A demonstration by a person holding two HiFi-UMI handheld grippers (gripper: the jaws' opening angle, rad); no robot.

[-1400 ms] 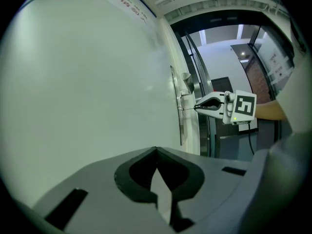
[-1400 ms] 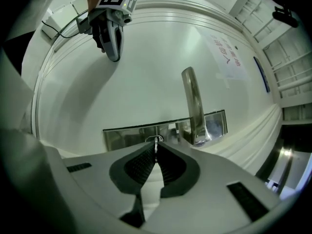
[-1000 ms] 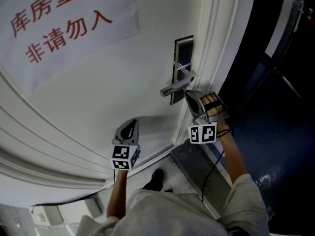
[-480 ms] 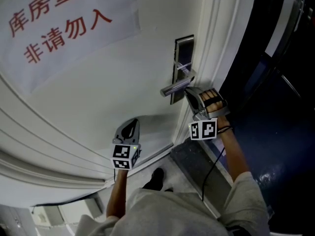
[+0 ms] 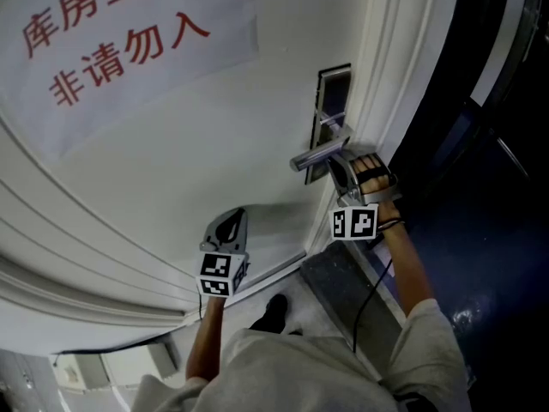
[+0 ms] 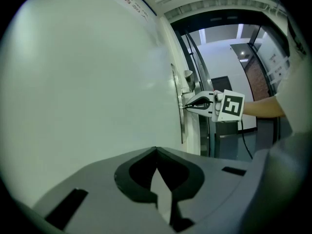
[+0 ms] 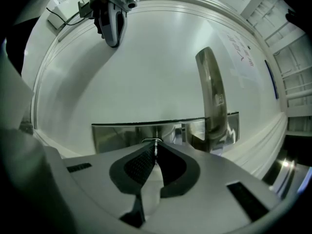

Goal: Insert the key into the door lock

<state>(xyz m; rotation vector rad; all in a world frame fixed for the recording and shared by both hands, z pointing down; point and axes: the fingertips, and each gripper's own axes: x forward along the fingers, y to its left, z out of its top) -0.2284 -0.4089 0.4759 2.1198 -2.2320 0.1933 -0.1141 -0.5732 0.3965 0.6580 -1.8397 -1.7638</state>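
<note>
Pinching the key (image 7: 155, 147) edge-on between the closed jaws of the right hand-held gripper (image 7: 155, 152), low in the centre of the right gripper view, with only a thin bright sliver of metal on show. Aimed straight at the steel lock plate (image 7: 122, 135) across the middle of that frame, just left of the lever handle (image 7: 213, 96); tip at or in the plate, depth impossible to tell. In the head view, all of this at centre right of the white door (image 5: 171, 170), close under the handle. Nothing between the pressed-together jaws of the left hand-held gripper (image 6: 156, 151), near the door panel at lower centre of the head view, well apart from the lock. By the look of it: small, light, rigid metal, smooth enough to swivel or slip in a two-pad pinch, thin enough to bend if forced askew. Best gripped on the flat bow, with the blade left free and lined up with the keyhole; then pushed gently and straight, without levering.
</note>
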